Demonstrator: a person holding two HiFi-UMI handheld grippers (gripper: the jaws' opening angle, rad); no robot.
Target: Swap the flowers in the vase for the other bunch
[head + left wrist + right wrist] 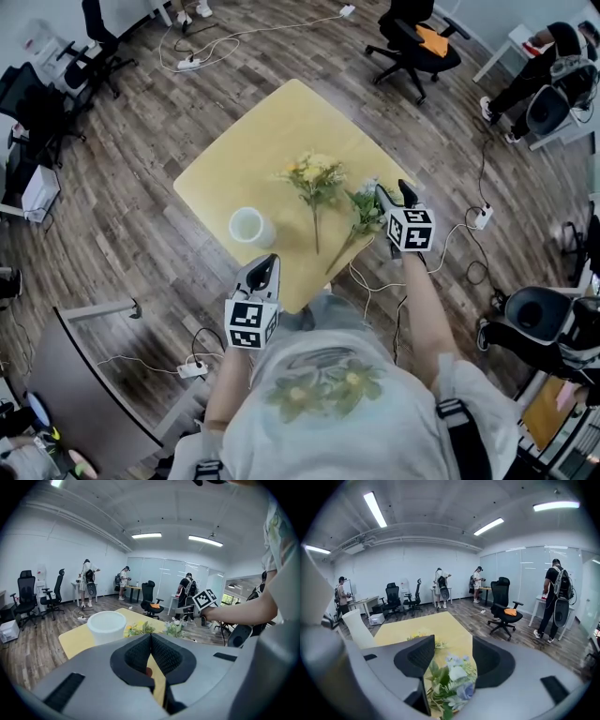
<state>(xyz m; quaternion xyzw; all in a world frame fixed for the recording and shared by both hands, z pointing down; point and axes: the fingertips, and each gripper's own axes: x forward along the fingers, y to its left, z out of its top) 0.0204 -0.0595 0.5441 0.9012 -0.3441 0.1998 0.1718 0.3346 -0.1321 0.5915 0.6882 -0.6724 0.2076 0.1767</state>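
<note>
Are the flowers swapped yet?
About halfway. The vase stands empty, and the yellow bunch and the white-and-blue bunch both lie on the table. Nothing is in hand: the right gripper is open over the white-and-blue bunch, the left gripper shut. Left: putting the new bunch in.

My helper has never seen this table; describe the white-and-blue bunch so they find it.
On the yellow table, two bunches lie right of the white vase. The white-and-blue bunch is the one at the table's right edge, next to the right hand-held gripper; the neighbouring bunch has yellow blooms.
</note>
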